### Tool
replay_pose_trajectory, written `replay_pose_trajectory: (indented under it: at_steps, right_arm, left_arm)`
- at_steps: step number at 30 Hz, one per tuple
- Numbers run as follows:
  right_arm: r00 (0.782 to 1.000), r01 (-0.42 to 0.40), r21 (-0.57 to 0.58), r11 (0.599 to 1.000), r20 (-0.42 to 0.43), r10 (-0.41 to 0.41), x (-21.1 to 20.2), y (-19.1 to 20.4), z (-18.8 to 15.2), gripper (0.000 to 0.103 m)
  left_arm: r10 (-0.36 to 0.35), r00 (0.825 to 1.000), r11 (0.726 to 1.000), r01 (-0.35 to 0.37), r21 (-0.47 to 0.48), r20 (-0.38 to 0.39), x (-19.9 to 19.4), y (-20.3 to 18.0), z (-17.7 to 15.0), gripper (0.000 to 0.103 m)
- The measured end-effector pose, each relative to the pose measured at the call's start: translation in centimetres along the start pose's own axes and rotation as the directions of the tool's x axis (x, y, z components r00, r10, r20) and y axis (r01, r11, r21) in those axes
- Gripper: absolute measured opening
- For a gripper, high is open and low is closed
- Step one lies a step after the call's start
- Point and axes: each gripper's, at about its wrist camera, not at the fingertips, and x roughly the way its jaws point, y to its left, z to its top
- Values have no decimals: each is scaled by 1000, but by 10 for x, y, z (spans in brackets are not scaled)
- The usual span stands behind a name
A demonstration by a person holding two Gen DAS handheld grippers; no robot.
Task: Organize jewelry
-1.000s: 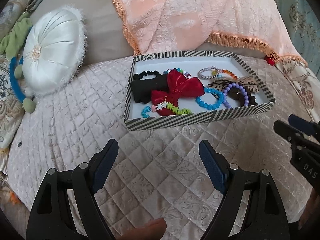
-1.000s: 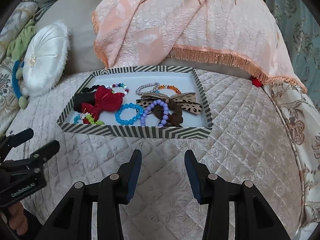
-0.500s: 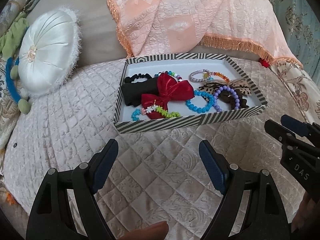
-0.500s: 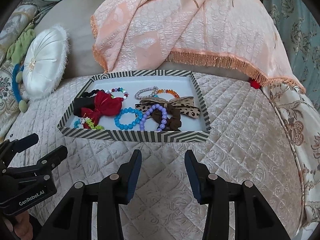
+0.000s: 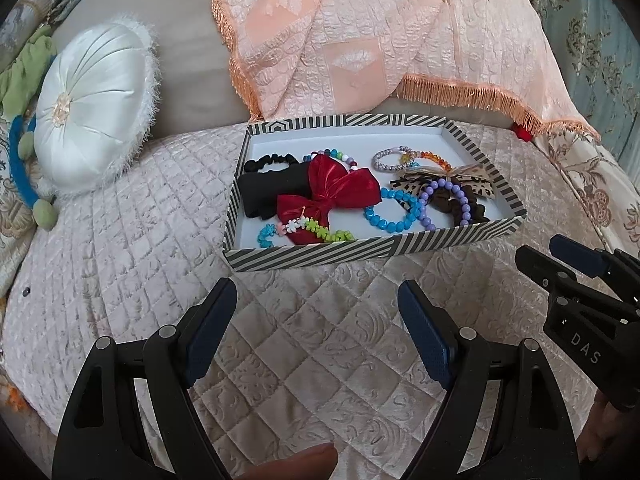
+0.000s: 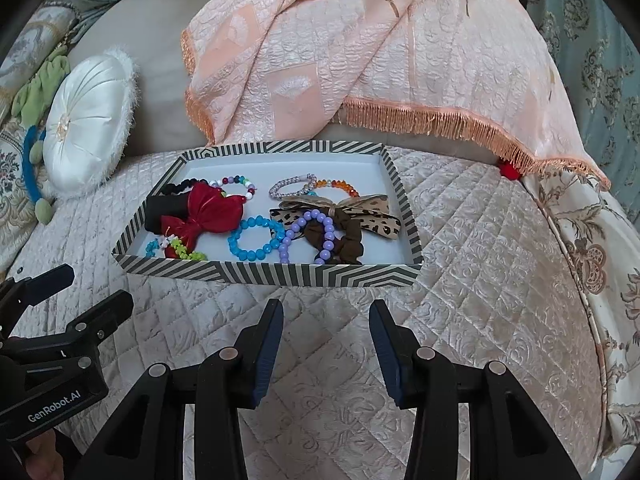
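Note:
A shallow black-and-white striped tray [image 5: 360,249] [image 6: 280,274] sits on the quilted bed. In it lie a red bow [image 5: 340,192] [image 6: 208,214], a black scrunchie [image 5: 268,192], a blue bead bracelet [image 5: 390,210] [image 6: 256,240], a purple bead bracelet [image 5: 444,202] [image 6: 308,236], a leopard bow [image 5: 452,182] [image 6: 360,212], a brown scrunchie [image 6: 344,242] and other bead bracelets. My left gripper [image 5: 316,320] is open and empty, in front of the tray. My right gripper [image 6: 326,336] is open and empty, also in front of it. Each gripper shows at the side of the other view.
A round white satin cushion [image 5: 92,108] [image 6: 88,124] lies to the left of the tray. A peach fringed blanket [image 5: 380,40] [image 6: 380,52] is heaped behind it. The bed's edge falls away on the right [image 6: 592,320]. A green and blue plush thing [image 5: 24,140] lies far left.
Both grippers have drawn back a little from the tray, which now sits slightly farther and higher in both views. Both stay open and empty.

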Motion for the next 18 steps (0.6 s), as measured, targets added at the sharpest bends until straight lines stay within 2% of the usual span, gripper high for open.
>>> replay_pose_trajectory:
  at_steps: [18]
  right_arm:
    - [1000, 2, -8, 1000, -2, -2, 1, 1, -1, 43]
  left_arm:
    - [-13, 1000, 1000, 13, 4, 11, -2, -1, 1, 83]
